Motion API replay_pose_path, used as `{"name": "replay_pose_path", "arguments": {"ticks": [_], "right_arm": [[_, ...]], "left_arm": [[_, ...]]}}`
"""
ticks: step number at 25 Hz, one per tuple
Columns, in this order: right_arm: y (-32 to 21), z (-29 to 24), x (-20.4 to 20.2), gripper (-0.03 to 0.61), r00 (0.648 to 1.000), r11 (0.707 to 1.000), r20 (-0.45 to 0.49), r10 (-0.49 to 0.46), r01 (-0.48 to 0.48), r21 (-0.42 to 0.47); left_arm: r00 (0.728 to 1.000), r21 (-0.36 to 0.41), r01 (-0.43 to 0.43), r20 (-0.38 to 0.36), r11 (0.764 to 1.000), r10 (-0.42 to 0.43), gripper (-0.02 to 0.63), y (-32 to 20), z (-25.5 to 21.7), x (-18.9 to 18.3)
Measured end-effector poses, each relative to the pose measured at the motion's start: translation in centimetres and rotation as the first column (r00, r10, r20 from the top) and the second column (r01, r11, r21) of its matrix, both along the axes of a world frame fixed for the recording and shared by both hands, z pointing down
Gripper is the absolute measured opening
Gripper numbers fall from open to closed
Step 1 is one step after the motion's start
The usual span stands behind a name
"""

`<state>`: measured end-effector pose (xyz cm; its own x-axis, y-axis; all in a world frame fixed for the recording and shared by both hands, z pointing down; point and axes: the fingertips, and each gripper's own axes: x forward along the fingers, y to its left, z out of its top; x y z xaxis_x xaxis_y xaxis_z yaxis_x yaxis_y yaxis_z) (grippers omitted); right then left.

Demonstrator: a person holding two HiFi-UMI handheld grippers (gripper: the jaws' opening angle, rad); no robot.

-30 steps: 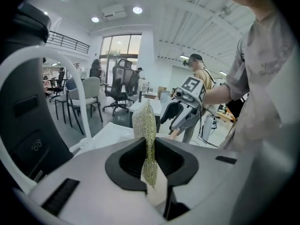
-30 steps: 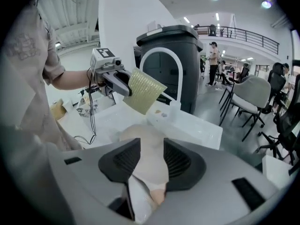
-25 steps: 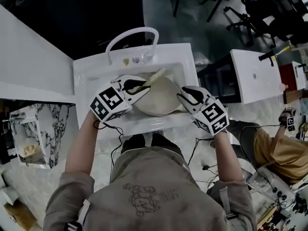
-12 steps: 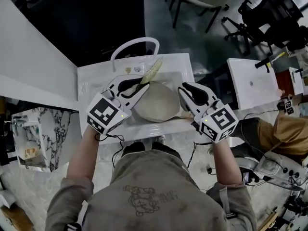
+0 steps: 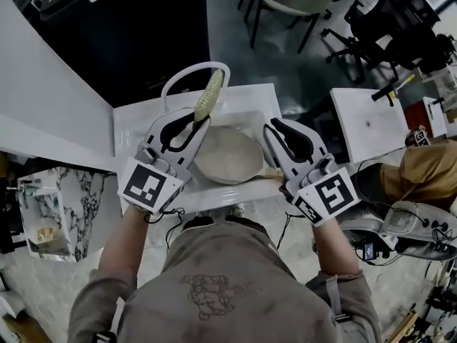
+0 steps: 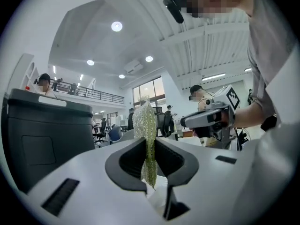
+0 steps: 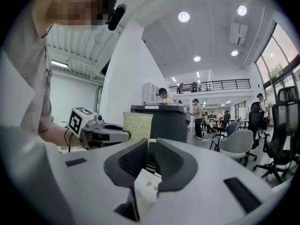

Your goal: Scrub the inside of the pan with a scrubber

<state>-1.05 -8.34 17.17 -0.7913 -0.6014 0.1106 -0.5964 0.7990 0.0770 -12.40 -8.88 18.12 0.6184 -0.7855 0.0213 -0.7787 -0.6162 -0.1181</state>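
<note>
Evidently the left gripper [image 5: 194, 123] pinches the one scrubber [image 5: 208, 91] by its lower end, so the mesh pad stands free above the jaws at upper centre, ready to press into the single pan [image 5: 223, 156]. That pan lies in the sink [image 5: 243, 97] at frame centre, between the two grippers. The right gripper [image 5: 278, 126], centre right, has just been closing to a slim gap with nothing between its jaws, probably to steady the handle.
</note>
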Motion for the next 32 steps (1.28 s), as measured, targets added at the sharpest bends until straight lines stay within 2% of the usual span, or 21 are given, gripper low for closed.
{"name": "replay_pose_path", "arguments": {"ticks": [7,11,18,25,32], "right_arm": [[1.6,-2.1,0.0,0.055,0.997,0.999,0.072,0.008,-0.011,0.043],[2.3,-2.1,0.1,0.048,0.996,0.998,0.088,0.021,-0.027,0.060],[3.3,-0.7,-1.0,0.041,0.997,0.999,0.078,0.021,-0.024,0.043],[3.8,1.6,-1.5,0.035,1.000,1.000,0.019,0.015,-0.016,0.019],[3.8,2.5,-1.5,0.035,1.000,1.000,-0.001,0.018,-0.018,-0.004]], "left_arm": [[0.999,0.044,0.050,0.005,0.998,-0.051,0.060,1.9,-1.0,-0.2],[0.993,0.088,0.098,0.051,0.991,-0.102,0.060,2.9,-1.1,-0.3],[0.984,0.121,0.107,0.128,0.987,-0.123,0.060,3.9,0.2,-0.4],[0.985,0.058,0.152,0.074,0.987,-0.156,0.060,4.1,1.6,-1.0],[0.984,0.025,0.162,0.076,0.987,-0.163,0.060,4.4,2.6,-1.3]]}}
